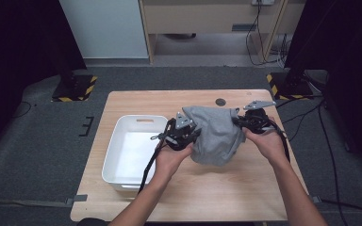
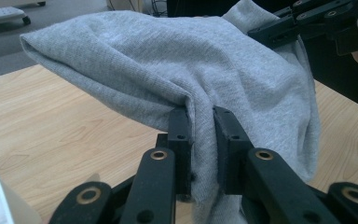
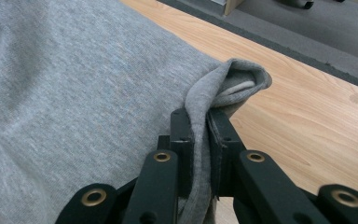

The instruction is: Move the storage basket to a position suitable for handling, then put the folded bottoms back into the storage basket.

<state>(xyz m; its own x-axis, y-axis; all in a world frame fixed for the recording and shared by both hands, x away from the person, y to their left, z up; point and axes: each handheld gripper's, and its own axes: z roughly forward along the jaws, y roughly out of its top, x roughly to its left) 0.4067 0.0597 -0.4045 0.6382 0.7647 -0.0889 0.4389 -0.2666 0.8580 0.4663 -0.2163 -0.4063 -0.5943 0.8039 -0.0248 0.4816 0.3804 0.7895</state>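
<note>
Left third of the high view: white bin (image 1: 133, 149) sitting on wooden table (image 1: 245, 188), at the table's left side, handle slot at its far rim, interior bare

Just right of the bin, centre-left of frame: left hand (image 1: 169, 160) wrapped around left gripper (image 1: 194, 133), grey three-cornered plate on top, black cable hanging down toward the lower edge. Jaws clamped on a fold of grey cloth (image 1: 215, 134). Confirmed in the left gripper view: left gripper (image 2: 201, 123) pinching a vertical pleat of the grey cloth (image 2: 177, 70) tight between both black jaws, fabric draping up and away to the upper left of frame, wood surface below it

Centre of the high view: grey cloth bunched and lifted off the table, hanging between the two grippers, lower edge sagging toward the wood, upper edge close to the dark round hole (image 1: 220, 101) in the tabletop

Centre-right of the high view: right gripper (image 1: 239, 123) meeting the cloth's right edge, right hand (image 1: 266, 141) behind it, grey plate above. In the right gripper view: right gripper (image 3: 200, 122) closed on a rolled hem of the grey cloth (image 3: 74, 93), hem curling out to the right above the jaws, rest of the fabric spread across the left half of frame, bare table (image 3: 307, 107) at right
</note>
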